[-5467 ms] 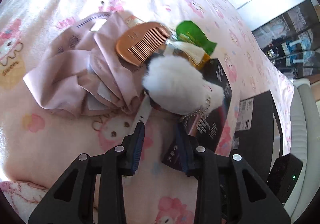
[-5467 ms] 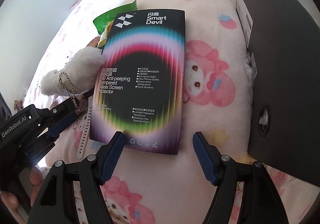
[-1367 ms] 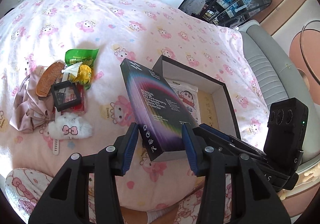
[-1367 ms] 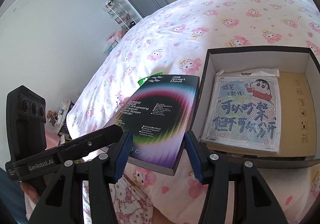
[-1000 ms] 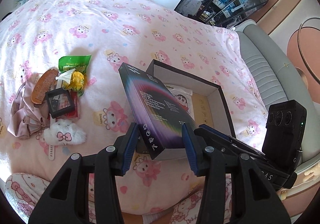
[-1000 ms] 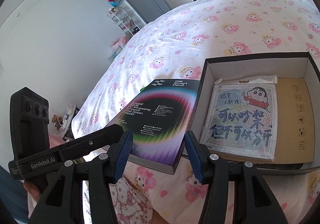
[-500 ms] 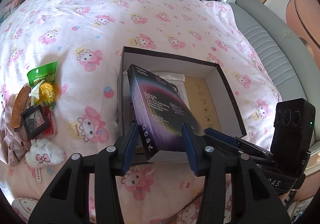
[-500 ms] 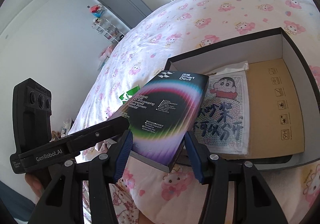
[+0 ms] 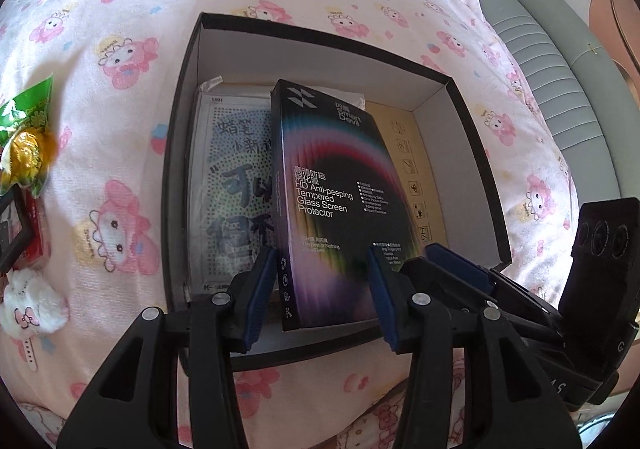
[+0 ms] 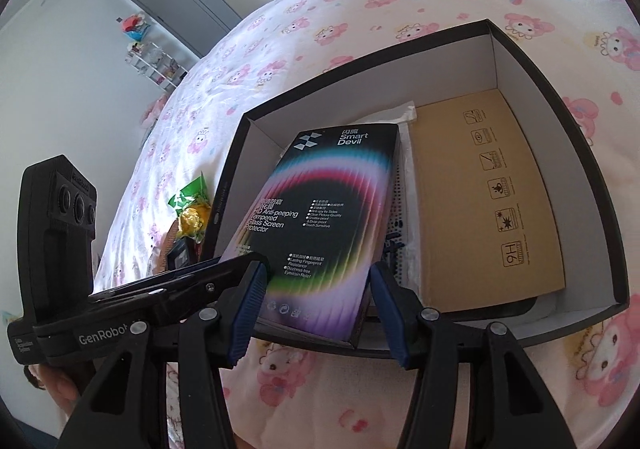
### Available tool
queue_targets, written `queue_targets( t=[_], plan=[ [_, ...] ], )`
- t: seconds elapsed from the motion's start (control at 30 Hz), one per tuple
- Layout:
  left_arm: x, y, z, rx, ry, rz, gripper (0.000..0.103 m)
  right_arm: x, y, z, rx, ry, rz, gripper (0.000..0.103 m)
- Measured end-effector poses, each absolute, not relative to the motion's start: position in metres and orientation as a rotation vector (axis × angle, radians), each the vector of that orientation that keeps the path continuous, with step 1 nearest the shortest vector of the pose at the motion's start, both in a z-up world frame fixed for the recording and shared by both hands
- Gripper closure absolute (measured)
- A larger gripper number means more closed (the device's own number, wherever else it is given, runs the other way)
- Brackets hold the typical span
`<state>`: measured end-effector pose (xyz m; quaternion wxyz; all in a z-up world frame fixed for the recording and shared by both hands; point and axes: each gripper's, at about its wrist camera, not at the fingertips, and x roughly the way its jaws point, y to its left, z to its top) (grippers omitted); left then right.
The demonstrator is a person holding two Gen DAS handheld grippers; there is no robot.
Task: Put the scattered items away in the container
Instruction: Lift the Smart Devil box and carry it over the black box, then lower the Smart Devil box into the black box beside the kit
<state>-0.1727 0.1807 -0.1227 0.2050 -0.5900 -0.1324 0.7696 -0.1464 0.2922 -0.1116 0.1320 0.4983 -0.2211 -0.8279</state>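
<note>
Left gripper [image 9: 322,289]: both blue pads sit against the long edges of the screen-protector box [image 9: 332,201], one each side at its near end; jaws are at a middle width, clamped on the box. Right gripper [image 10: 314,299]: same arrangement from the other side, pads pressed to the near end of the same box, jaws held at the box's width. In the right view the left gripper's finger lies along the box's left edge.

The screen-protector box is black with a rainbow ring and white print reading "Anti-peeping Tempered Glass Screen Protector". It is tilted, far end lower, and hangs over the open container [image 9: 184,97], its near end above the container's near wall. Whether the far end touches the contents cannot be told.

The container is a black carton with pale inner walls, resting on the pink cartoon-print bedspread [image 9: 120,9]. Inside, on the left, lies a bagged dotted picture sheet [image 9: 232,185]; on the right, a flat brown cardboard panel [image 10: 480,201] with printed handling symbols.

To the left of the container, on the bedspread: a white plush toy [image 9: 30,307], a small black frame [image 9: 12,225] partly cut off, and a green and yellow snack packet [image 9: 24,137].
</note>
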Motion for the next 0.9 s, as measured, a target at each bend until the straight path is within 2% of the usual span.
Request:
queue_targets(
  t=[0.07, 0.17, 0.5, 0.77, 0.9],
  plan=[
    [-0.177, 0.18, -0.13, -1.674, -0.405, 2.137, 0.058, -0.146, 0.29, -0.112, 1.462, -0.612, -2.437, 0.052],
    [-0.18, 0.182, -0.138, -1.696, -0.427, 2.115, 0.067, -0.146, 0.281, -0.113, 1.473, -0.534, -2.471, 0.054],
    [-0.177, 0.178, -0.126, -1.644, -0.344, 2.28, 0.068, -0.153, 0.295, -0.115, 1.518, -0.504, -2.583, 0.055],
    [-0.195, 0.19, -0.135, -1.751, -0.207, 2.378, 0.071, -0.183, 0.293, -0.118, 1.67, -0.167, -2.744, 0.054],
    [-0.196, 0.197, -0.145, -1.774, -0.287, 2.272, 0.071, -0.177, 0.307, -0.129, 1.706, -0.323, -2.674, 0.054]
  ],
)
